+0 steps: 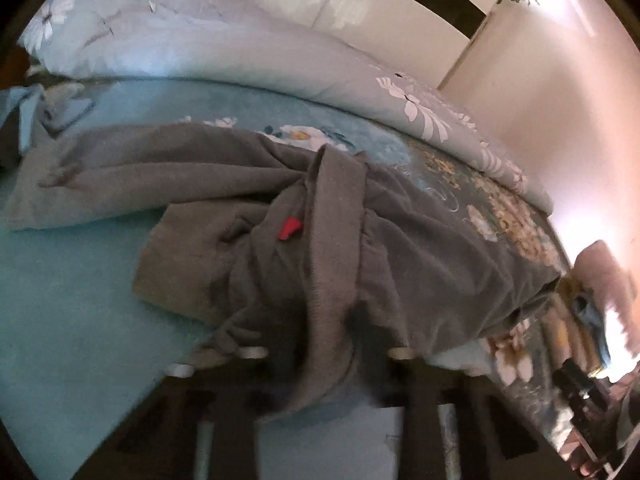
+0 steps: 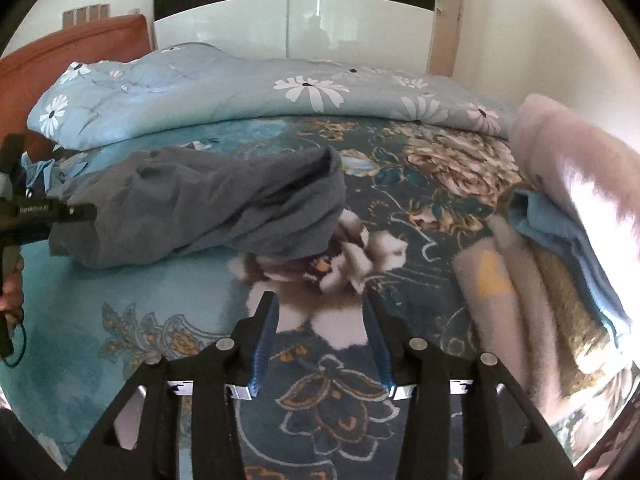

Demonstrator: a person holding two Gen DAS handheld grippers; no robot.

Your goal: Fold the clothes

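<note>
Left gripper (image 1: 320,344) first: its jaws are drawn in on a fold of the grey garment (image 1: 280,216), and the cloth drapes over the fingers so thickly that the tips are buried; only the pale pivot pins show on either side. From the right wrist view, that same gripper (image 2: 86,213) comes in from the left edge of the picture, its black body meeting the near end of the garment (image 2: 208,204), with a hand (image 2: 12,284) wrapped around the handle below.

Over to the right gripper (image 2: 320,320): jaws parted, blue pads facing each other across a clear gap, nothing between them. It hangs above the floral bedspread (image 2: 320,400), just short of a big white-petalled flower in the print, near the front edge of the bed.

The grey garment lies bunched and rumpled across the middle of the bed, running from the plain teal side toward the floral part. A small red tag (image 1: 290,229) shows among its folds.

Beyond it, along the far edge, a pale blue duvet (image 2: 240,92) with white daisies is heaped up. At the right edge of the bed sits a stack of folded cloths (image 2: 532,280), blurred, in pink, blue and tan. An orange headboard (image 2: 80,48) stands at the far left corner.
</note>
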